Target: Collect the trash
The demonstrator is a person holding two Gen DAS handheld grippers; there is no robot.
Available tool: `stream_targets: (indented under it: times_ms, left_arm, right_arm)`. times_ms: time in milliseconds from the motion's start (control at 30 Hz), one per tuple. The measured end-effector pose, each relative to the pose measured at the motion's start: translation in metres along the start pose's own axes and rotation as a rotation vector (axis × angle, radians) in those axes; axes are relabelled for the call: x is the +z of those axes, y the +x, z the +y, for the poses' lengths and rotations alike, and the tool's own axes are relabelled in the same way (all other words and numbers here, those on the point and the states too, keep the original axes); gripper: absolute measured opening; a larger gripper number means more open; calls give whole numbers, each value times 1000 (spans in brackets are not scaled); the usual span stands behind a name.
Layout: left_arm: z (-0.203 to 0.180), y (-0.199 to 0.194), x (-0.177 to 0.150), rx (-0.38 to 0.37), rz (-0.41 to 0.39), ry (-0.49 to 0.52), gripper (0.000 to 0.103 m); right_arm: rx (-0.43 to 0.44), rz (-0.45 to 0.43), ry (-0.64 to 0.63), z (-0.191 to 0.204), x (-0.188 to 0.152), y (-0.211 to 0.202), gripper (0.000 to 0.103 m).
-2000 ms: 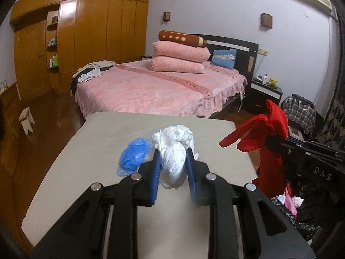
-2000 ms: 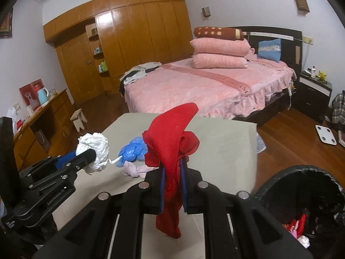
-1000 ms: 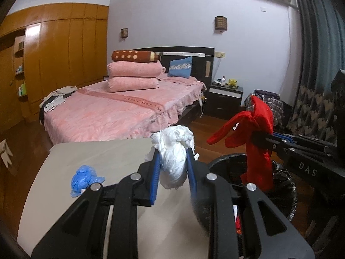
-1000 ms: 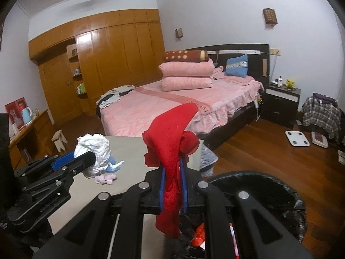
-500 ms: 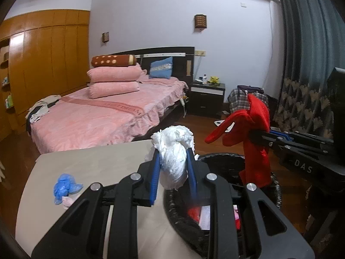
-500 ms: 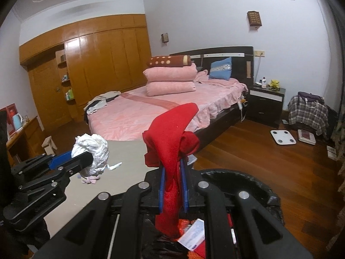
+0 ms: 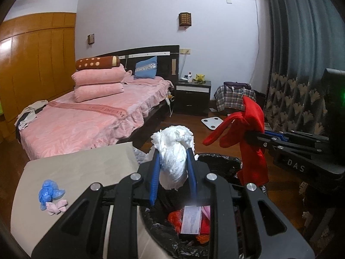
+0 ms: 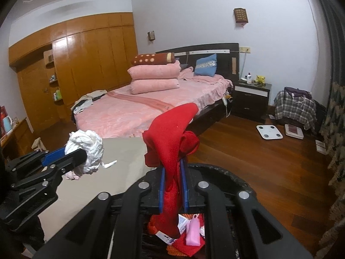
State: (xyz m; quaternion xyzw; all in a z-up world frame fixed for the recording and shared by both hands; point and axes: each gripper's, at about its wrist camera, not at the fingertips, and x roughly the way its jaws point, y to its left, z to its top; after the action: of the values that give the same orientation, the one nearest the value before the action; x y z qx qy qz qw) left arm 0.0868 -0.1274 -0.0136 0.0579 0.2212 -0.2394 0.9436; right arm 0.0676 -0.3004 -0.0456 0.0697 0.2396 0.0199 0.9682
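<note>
My left gripper (image 7: 172,172) is shut on a crumpled white wad (image 7: 173,151) and holds it over the near rim of a black-lined trash bin (image 7: 217,159). My right gripper (image 8: 173,185) is shut on a red cloth (image 8: 172,133) that hangs down into the same bin (image 8: 224,172). The red cloth also shows in the left wrist view (image 7: 250,133), the white wad in the right wrist view (image 8: 86,146). The bin holds red scraps, a paper slip and a pink item. A blue wad (image 7: 48,192) and pink scraps (image 7: 56,207) lie on the beige table (image 7: 86,164).
A pink bed (image 8: 140,110) with stacked pillows stands behind the table. A dark nightstand (image 8: 251,97), a plaid-covered pile (image 8: 295,108) and a white scale (image 8: 269,131) sit on the wood floor to the right. A wooden wardrobe (image 8: 90,62) lines the left wall.
Both grippers have swung right from above the table to over the bin, each keeping its load. The blue wad and pink scraps stayed on the table.
</note>
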Motion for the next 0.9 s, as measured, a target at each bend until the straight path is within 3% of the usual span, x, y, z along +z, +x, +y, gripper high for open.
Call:
stream_targets:
  times_ms: [900]
  left_arm:
    - [-26,89,-21,-75,118,7,23]
  right_arm:
    - [-93,128,81,-65,-31,53,13]
